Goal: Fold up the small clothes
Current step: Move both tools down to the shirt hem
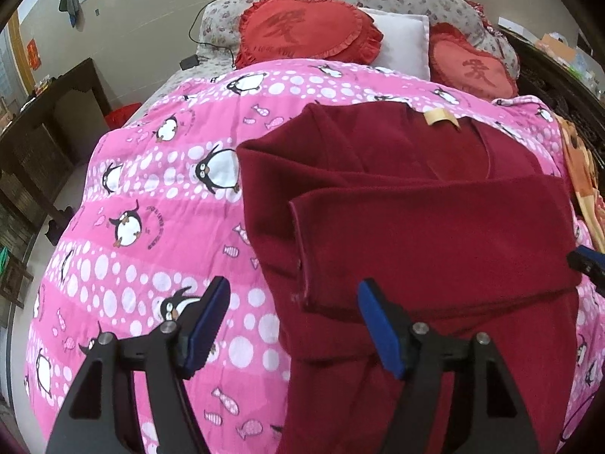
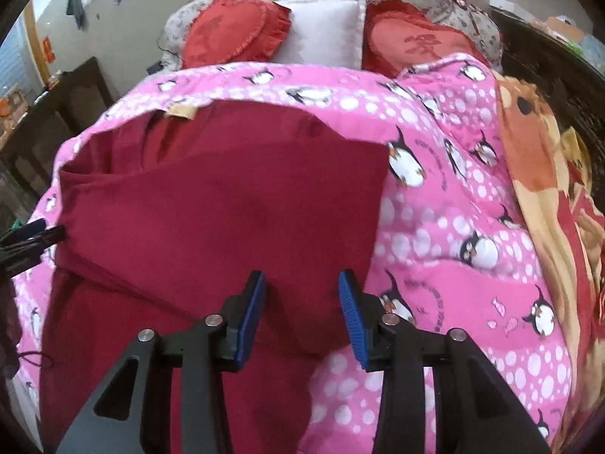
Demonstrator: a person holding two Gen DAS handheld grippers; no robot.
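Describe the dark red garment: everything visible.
The dark red garment is soft, fleece-like fabric, lying flat on the pink penguin quilt, neckline away from the cameras with a tan label at the collar. Both sleeves are folded across the chest. The open left gripper straddles its left edge; the open right gripper hovers above its right side. Neither grips it.

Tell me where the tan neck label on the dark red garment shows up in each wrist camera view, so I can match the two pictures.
Left wrist: the tan label sits right of centre in the upper half, at the garment's far edge.
Right wrist: the tan label sits left of centre in the upper half, at the garment's far edge.
Shared landmark: the white pillow between two red heart cushions.
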